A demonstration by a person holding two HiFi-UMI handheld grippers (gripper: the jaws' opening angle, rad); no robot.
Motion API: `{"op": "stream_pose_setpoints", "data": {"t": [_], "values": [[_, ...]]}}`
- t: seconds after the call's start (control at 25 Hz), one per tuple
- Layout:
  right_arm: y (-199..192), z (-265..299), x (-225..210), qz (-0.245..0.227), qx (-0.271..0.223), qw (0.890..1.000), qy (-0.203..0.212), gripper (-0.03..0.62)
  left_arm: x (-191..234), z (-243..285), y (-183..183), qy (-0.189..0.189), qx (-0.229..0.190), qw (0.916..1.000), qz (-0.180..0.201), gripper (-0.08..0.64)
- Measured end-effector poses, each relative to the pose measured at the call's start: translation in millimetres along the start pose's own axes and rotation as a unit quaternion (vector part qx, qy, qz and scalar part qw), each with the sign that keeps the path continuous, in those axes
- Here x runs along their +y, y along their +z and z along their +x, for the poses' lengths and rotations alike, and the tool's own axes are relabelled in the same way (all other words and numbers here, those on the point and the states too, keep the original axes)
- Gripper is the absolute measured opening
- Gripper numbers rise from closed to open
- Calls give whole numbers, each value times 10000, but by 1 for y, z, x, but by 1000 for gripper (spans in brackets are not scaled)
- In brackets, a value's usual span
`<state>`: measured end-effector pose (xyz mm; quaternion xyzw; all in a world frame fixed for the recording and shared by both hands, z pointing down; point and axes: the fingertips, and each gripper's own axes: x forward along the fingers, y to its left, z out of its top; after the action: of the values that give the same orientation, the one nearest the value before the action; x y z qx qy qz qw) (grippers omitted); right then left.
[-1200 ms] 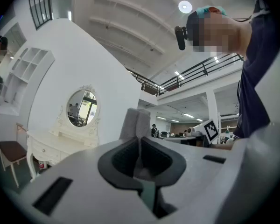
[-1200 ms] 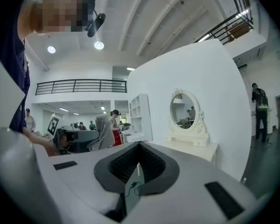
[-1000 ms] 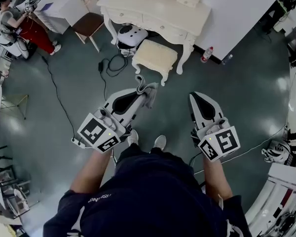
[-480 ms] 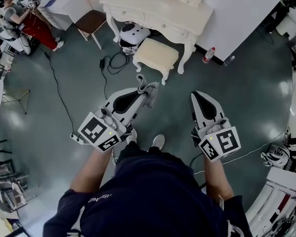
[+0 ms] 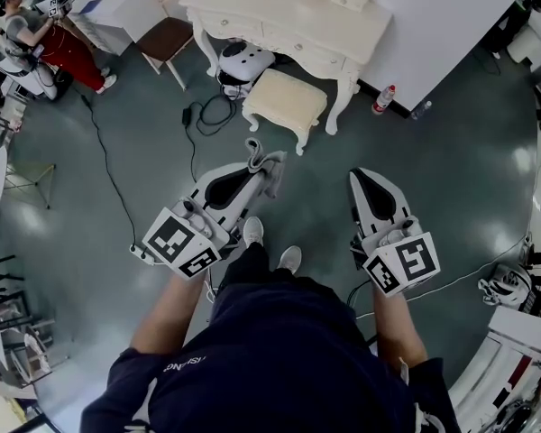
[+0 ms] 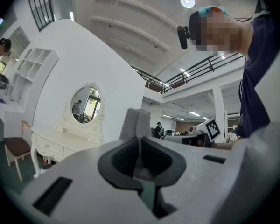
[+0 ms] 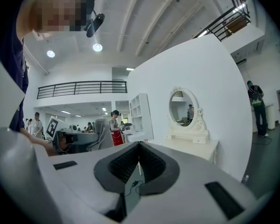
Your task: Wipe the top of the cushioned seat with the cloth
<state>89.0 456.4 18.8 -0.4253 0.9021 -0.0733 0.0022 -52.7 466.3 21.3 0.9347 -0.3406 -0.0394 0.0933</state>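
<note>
Head view: the left tongs (image 5: pixel 258 175) are clenched on a small grey cloth (image 5: pixel 265 159), and the right tongs (image 5: pixel 360 177) are pressed together, holding nothing. The cream cushioned seat (image 5: pixel 285 97) stands well ahead, beside the white table (image 5: pixel 288 18). Wiping has not started. Next, I think, comes a walk across the bare green floor (image 5: pixel 415 152), staying off the black cable (image 5: pixel 191 147).

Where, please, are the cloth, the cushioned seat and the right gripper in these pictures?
cloth (image 5: pixel 269 162), head view, the bunched grey end
cushioned seat (image 5: pixel 286 98), head view, middle of its cream top
right gripper (image 5: pixel 355 173), head view, tip where its jaws meet
</note>
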Motion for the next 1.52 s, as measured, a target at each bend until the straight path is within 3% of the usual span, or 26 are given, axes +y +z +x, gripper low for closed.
{"op": "stream_pose_setpoints", "data": {"t": [0.44,0.8,1.52], "values": [[-2,49,-25,4,163,9999,-56,20,54,28,-3,-16,-20,9998,-179,23],[-8,128,-52,68,335,9993,-134,20,135,60,-4,-87,110,9994,-327,21],[-23,301,-101,227,667,9963,-491,20,298,130,-4,-590,453,9956,-574,22]]}}
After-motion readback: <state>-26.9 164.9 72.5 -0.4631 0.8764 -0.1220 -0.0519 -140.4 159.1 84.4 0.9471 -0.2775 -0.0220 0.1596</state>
